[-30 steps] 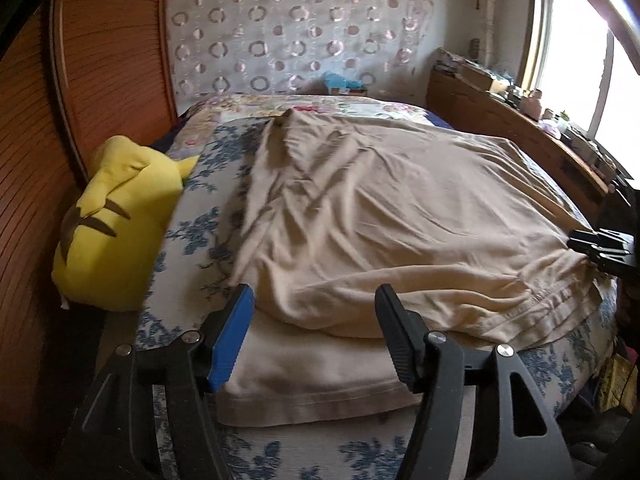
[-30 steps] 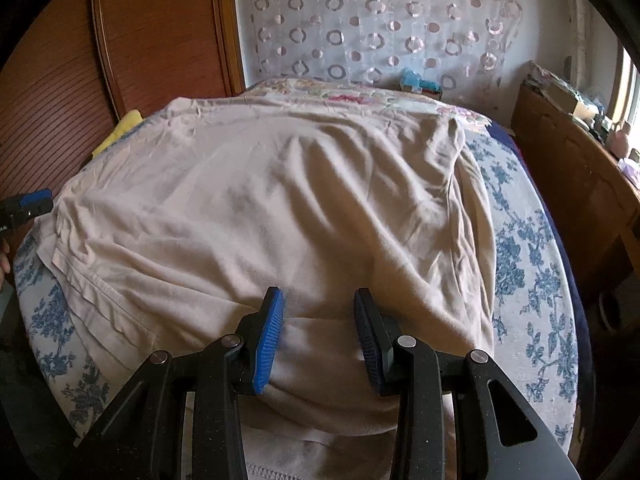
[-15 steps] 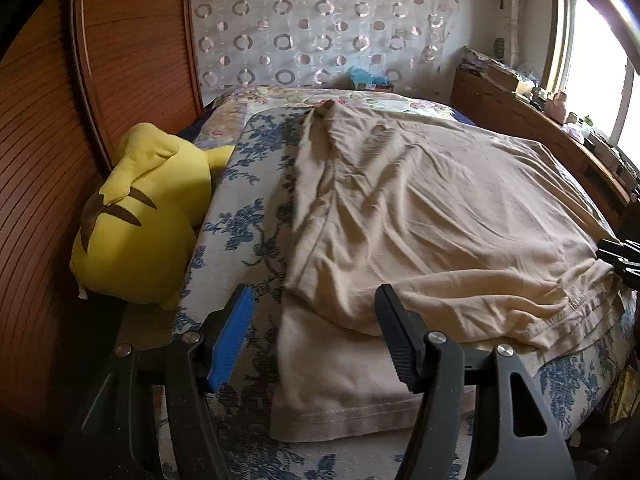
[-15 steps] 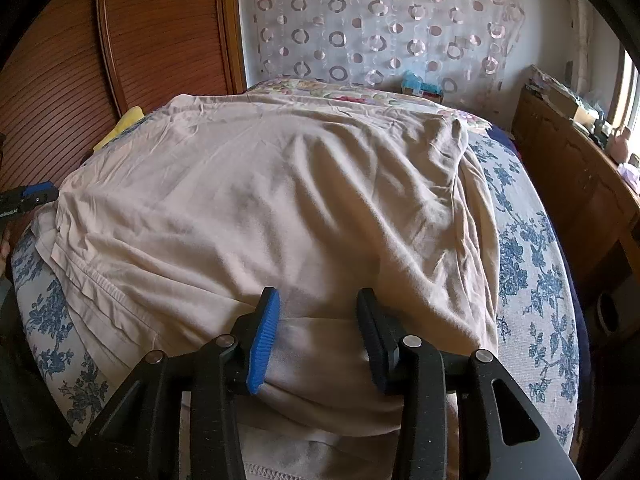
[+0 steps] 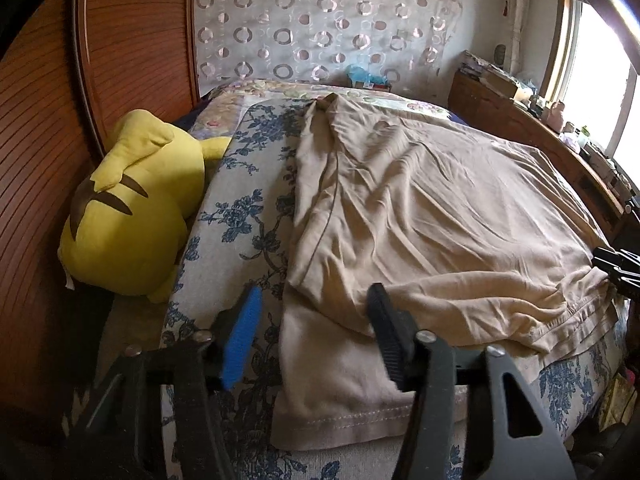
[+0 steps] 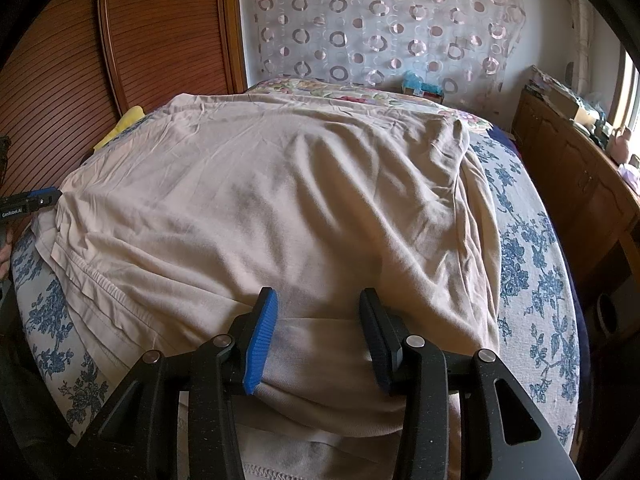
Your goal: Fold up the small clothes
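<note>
**Q:** Fingers [image 5: 248,332] of each tool, what state?

**A:** Left gripper [image 5: 312,336]: jaws part open, just been closing, straddling the beige garment [image 5: 420,208] at its near left corner, no pinch evident. Right gripper [image 6: 316,332]: part open, just been widening; cloth bulges between the pads, whether gripped I cannot tell.

**Q:** Progress?

**A:** Early, by my judgement. One layer lies turned over across the floral bedspread [image 5: 244,208]; remaining folds outstanding. Yellow plush toy [image 5: 132,208] sits well aside.

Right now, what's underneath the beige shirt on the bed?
Under the beige shirt lies a blue floral bedspread, showing around its edges. Whatever sits beneath the shirt's middle is covered.
</note>
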{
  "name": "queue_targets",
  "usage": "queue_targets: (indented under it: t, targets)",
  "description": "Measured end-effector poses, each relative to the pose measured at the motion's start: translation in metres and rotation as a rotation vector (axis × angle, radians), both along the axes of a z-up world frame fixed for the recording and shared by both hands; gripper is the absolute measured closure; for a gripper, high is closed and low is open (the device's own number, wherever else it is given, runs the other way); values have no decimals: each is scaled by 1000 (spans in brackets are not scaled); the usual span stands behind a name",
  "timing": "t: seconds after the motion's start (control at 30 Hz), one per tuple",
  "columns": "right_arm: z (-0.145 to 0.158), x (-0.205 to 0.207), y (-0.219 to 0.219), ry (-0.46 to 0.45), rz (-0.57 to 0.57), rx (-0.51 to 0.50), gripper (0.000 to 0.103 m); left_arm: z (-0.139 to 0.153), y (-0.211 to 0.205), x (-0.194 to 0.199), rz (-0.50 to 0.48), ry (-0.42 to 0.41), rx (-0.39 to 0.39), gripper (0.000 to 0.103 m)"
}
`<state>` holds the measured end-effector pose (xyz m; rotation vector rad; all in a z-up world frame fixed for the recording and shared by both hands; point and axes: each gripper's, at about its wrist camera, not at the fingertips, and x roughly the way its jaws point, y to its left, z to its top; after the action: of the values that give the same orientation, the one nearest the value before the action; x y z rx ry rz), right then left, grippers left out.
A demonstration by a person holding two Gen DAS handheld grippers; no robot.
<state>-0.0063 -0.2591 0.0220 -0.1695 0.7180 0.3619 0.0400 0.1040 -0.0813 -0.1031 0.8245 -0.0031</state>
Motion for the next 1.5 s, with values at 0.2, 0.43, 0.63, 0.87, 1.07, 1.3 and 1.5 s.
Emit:
queue_targets:
  t: [0.2, 0.43, 0.63, 0.87, 1.07, 1.3, 1.5]
  targets:
    - [0, 0, 0, 0, 0, 2, 58, -3, 2, 10, 3, 16, -7, 56]
    - [0, 0, 0, 1, 1, 3, 58, -3, -3, 9, -17, 18, 7, 71]
    - [0, 1, 0, 1, 1, 2, 58, -3, -6, 11, -18, 22, 10, 71]
    - [0, 0, 0, 1, 1, 3, 58, 5, -15, 9, -66, -8, -6, 97]
    - [0, 1, 0, 1, 2, 3, 58, 33, -33, 5, -110, -94, -23, 98]
    - [-1, 1, 0, 2, 2, 3, 58, 72, -61, 7, -187, -199, -52, 98]
    - [0, 2, 2, 8, 15, 0, 53, 99, -99, 22, -281, -272, -75, 99]
